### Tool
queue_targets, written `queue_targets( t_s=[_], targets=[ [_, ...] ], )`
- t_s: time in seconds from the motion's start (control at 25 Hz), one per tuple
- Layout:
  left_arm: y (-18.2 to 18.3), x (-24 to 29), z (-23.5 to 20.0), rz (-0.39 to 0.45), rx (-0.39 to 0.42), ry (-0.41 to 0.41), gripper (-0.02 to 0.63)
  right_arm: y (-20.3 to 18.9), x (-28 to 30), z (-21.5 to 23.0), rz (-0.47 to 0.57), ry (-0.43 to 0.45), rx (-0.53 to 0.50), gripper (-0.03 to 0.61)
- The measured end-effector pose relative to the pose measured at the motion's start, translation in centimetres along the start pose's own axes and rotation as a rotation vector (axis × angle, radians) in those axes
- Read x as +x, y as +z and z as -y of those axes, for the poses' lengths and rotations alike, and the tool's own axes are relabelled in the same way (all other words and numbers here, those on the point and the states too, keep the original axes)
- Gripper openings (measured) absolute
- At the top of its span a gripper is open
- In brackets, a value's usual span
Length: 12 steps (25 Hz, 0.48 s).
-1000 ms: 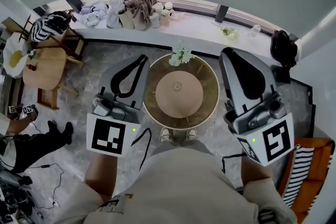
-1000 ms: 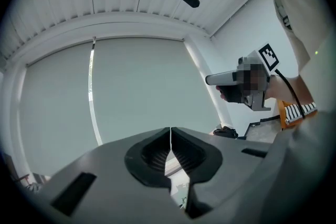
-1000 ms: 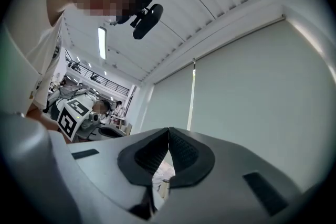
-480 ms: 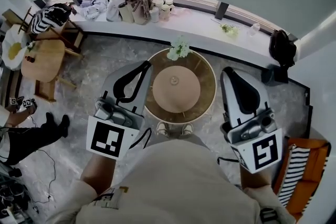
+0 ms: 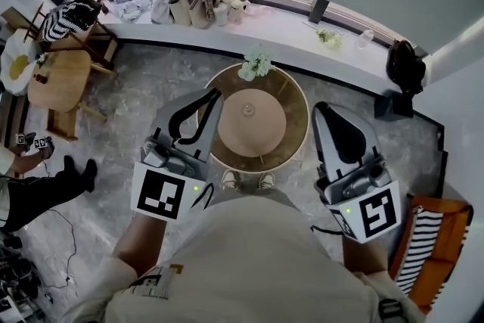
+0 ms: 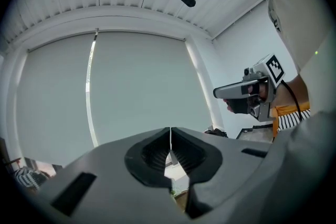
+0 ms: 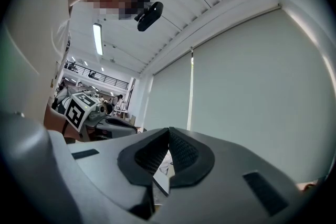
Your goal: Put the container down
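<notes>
Container (image 5: 250, 122) sat at the centre of the round table (image 5: 296, 106), touching neither tool. My left gripper (image 5: 215, 95) and right gripper (image 5: 326, 109) flanked the table, jaws pressed together on nothing and angled up toward the window blinds (image 6: 136, 86). I judged the set-down complete, hence both tools held clear.

Flowers (image 5: 255, 64) on tbl (image 5: 298, 117) rear edge.

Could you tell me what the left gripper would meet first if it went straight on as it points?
Nothing close, it seems: the left gripper points at the grey window blind across the room, though depth is unclear.
</notes>
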<state>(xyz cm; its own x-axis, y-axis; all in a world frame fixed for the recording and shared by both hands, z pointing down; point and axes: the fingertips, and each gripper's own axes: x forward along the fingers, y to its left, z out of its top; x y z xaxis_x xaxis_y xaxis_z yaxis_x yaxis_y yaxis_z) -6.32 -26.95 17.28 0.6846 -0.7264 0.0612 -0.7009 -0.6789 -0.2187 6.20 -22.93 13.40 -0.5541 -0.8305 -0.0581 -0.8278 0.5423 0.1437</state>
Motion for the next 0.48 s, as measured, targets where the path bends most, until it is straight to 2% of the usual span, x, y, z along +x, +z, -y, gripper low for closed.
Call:
queue_targets(
  t_s=[0.48],
  targets=[
    [0.4, 0.6, 0.49, 0.004, -0.019, -0.011, 0.014, 0.34, -0.25, 0.26, 0.011, -0.009, -0.018, 0.008]
  ],
)
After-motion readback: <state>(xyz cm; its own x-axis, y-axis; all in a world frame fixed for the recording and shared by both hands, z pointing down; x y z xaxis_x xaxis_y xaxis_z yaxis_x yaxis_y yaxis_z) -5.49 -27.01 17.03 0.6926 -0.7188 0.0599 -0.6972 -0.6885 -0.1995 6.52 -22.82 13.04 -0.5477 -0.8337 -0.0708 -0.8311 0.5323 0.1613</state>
